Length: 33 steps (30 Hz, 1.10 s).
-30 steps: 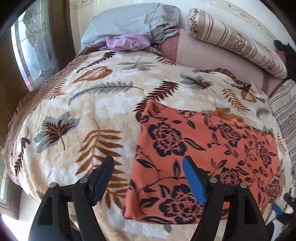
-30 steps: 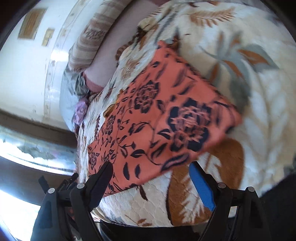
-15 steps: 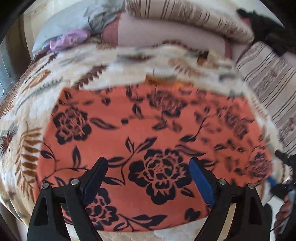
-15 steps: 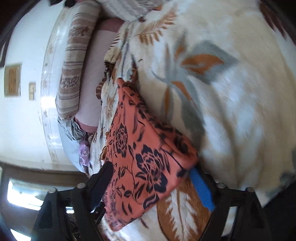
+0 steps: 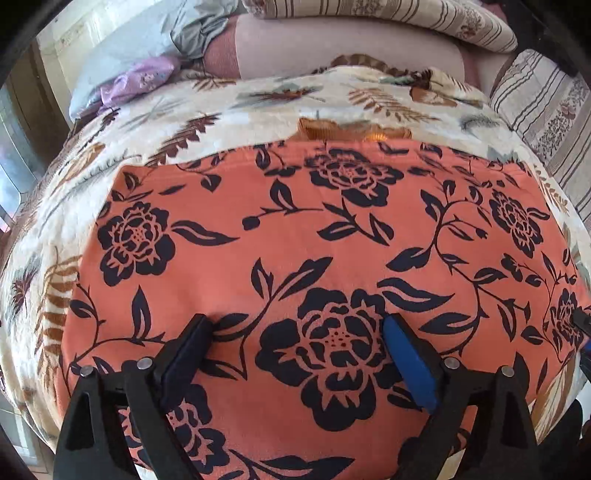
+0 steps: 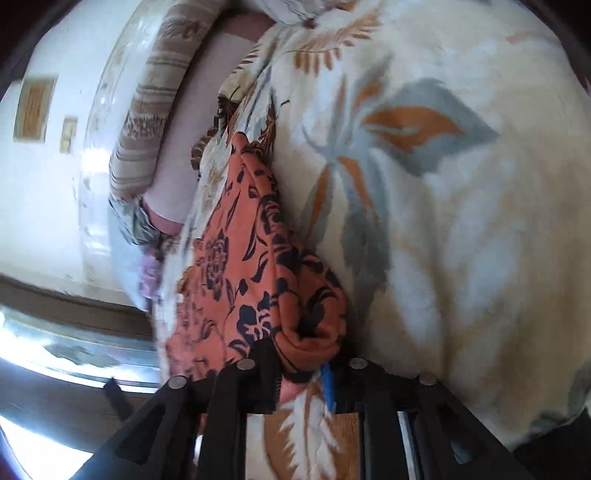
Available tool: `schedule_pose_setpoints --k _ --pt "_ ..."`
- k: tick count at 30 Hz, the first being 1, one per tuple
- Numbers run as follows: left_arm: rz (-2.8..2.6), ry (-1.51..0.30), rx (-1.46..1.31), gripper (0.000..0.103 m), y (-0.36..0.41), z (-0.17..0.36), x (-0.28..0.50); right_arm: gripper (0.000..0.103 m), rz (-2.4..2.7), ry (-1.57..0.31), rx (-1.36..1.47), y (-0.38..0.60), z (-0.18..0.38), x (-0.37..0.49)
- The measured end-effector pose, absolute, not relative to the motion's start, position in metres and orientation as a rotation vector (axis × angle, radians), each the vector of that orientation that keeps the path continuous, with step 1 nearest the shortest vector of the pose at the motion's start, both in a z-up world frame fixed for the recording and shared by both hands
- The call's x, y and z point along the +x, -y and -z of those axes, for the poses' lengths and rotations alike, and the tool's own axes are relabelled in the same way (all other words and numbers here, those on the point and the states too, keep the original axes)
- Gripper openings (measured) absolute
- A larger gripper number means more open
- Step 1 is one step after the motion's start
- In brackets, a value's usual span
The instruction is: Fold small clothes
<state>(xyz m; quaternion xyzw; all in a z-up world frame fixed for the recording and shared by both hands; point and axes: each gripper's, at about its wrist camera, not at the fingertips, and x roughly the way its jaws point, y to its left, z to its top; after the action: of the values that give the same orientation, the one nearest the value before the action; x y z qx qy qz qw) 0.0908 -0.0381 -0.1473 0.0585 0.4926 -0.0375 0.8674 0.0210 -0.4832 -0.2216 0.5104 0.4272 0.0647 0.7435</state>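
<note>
An orange cloth with black flowers (image 5: 314, 236) lies flat on the leaf-patterned bedspread (image 5: 258, 99). In the left wrist view my left gripper (image 5: 297, 339) is open, its fingers pressed down on the near part of the cloth, a black flower between them. In the right wrist view my right gripper (image 6: 308, 363) is shut on a bunched corner of the orange cloth (image 6: 258, 266), lifted a little off the bedspread (image 6: 461, 221). The right gripper's tip shows at the cloth's right edge in the left wrist view (image 5: 583, 325).
Striped bolster pillows (image 5: 406, 18) and a pink cushion (image 5: 347, 48) line the head of the bed. A grey pillow (image 5: 129, 51) and a purple garment (image 5: 140, 77) lie at the far left. A window (image 6: 55, 347) is left of the bed.
My left gripper moved right and down onto the cloth. My right gripper closed on the cloth's corner and bunched it up.
</note>
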Motion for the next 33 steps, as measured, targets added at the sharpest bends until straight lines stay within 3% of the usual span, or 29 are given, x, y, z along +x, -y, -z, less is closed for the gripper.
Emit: schedule_pose_setpoints --k 3,4,6,11,17,18,20,21,26,31,33 --pt "0.076 -1.013 0.135 0.097 0.042 0.150 0.092 0.038 -0.174 -0.920 1.170 0.495 0.222 0.014" --pt "0.076 -1.007 0.132 0.097 0.043 0.151 0.091 0.054 -0.178 -0.918 1.180 0.499 0.218 0.014" --pt "0.080 -0.996 0.129 0.097 0.042 0.153 0.090 0.071 -0.190 -0.893 1.168 0.504 0.204 0.020" --pt "0.082 -0.986 0.131 0.098 0.041 0.154 0.089 0.071 -0.248 -0.888 1.004 0.508 0.159 0.082" --pt "0.091 -0.984 0.127 0.098 0.037 0.150 0.088 0.071 -0.295 -1.069 0.837 0.491 0.180 0.198" --pt "0.094 -0.982 0.126 0.098 0.037 0.150 0.088 0.071 -0.302 -1.112 0.819 0.484 0.188 0.213" --pt "0.100 -0.979 0.125 0.099 0.036 0.150 0.088 0.053 -0.313 -1.139 0.722 0.467 0.190 0.231" --pt "0.104 -0.977 0.124 0.099 0.035 0.150 0.088 0.018 -0.325 -1.166 0.674 0.460 0.189 0.232" --pt "0.117 -0.959 0.124 0.101 0.035 0.152 0.089 0.015 -0.228 -1.158 0.518 0.445 0.181 0.239" --pt "0.130 -0.957 0.121 0.102 0.033 0.152 0.090 0.015 -0.192 -1.123 0.586 0.450 0.187 0.237" --pt "0.127 -0.949 0.124 0.102 0.034 0.153 0.089 0.017 -0.175 -1.148 0.736 0.464 0.207 0.236"
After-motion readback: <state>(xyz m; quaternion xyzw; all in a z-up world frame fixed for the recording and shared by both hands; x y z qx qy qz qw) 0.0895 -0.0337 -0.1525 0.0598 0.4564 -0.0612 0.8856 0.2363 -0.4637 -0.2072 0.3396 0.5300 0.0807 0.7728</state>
